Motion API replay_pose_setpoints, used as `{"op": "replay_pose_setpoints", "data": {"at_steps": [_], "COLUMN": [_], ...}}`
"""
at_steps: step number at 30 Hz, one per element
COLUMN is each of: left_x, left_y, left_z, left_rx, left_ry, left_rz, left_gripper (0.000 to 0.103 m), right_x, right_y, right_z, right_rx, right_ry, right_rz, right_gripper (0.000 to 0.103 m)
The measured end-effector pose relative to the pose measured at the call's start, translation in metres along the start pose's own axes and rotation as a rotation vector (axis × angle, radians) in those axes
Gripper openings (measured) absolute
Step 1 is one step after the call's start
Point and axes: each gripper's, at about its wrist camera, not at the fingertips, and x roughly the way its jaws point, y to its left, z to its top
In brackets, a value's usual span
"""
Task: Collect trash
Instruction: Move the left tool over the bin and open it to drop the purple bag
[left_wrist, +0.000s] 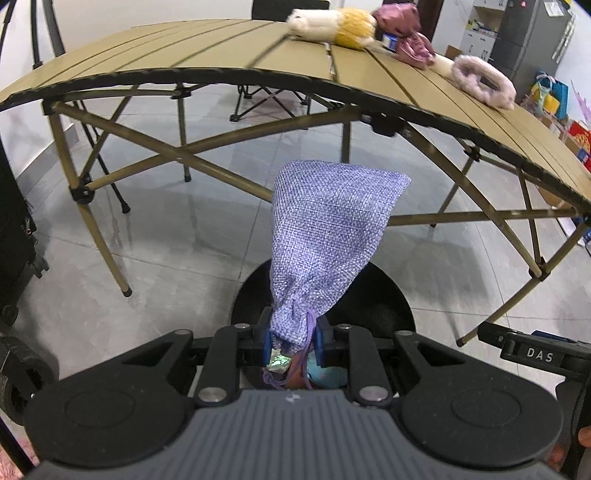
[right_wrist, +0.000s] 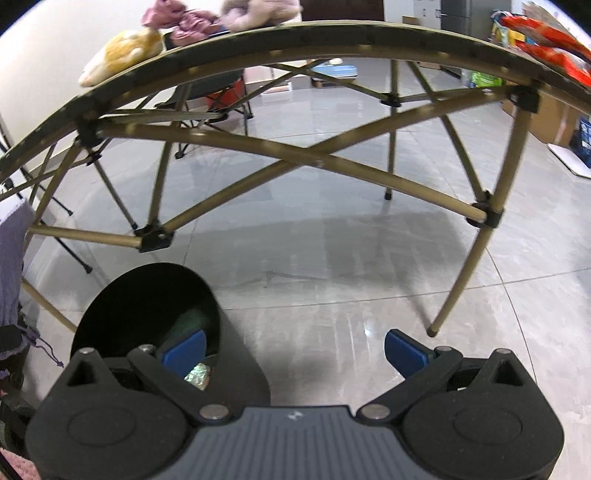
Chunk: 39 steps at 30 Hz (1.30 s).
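Note:
My left gripper (left_wrist: 293, 341) is shut on the gathered neck of a lilac woven drawstring pouch (left_wrist: 328, 229). The pouch stands out ahead of the fingers, above a black round bin (left_wrist: 384, 295) on the floor. Inside the bin lie a shiny foil wrapper (left_wrist: 279, 360) and something blue (left_wrist: 325, 373). In the right wrist view my right gripper (right_wrist: 295, 350) is open and holds nothing. Its left blue pad (right_wrist: 184, 350) hangs over the bin (right_wrist: 147, 295), where the foil wrapper (right_wrist: 199, 374) shows again. The pouch (right_wrist: 11, 266) appears at the left edge.
A tan folding table (left_wrist: 184, 48) stands just beyond the bin, its crossed legs (right_wrist: 317, 162) close by. It carries plush toys (left_wrist: 332, 22), mauve cloth (left_wrist: 410, 33), a pink fuzzy ring (left_wrist: 484, 81) and red snack bags (right_wrist: 546, 40). A black case (left_wrist: 14, 229) stands at the left.

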Motion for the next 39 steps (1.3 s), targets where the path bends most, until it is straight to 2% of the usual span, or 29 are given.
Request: {"op": "replay_pose_setpoints", "data": {"at_steps": [8, 17, 28, 39], "left_x": [0.018, 0.045, 0.081, 0.119], "left_y": [-0.027, -0.042, -0.051, -0.044], "left_z": [-0.001, -0.002, -0.004, -0.004], "left_rx": [0.042, 0.037, 0.025, -0.023], "left_ry": [0.047, 0.125, 0.209, 0.287], "left_rz": [-0.002, 0.008, 0.042, 0.078], "left_gripper": [0.021, 0.021, 0.021, 0.021], "right_x": [-0.005, -0.009, -0.008, 0.006], "right_y": [-0.025, -0.051, -0.075, -0.086], "right_z": [-0.005, -0.012, -0.018, -0.021], "right_rx": [0.038, 0.077, 0.127, 0.152], "right_ry": [-0.004, -0.004, 0.008, 0.053], "right_rz": [-0.016, -0.037, -0.06, -0.087], "right_gripper": [0.103, 0.103, 0.103, 0.103]}}
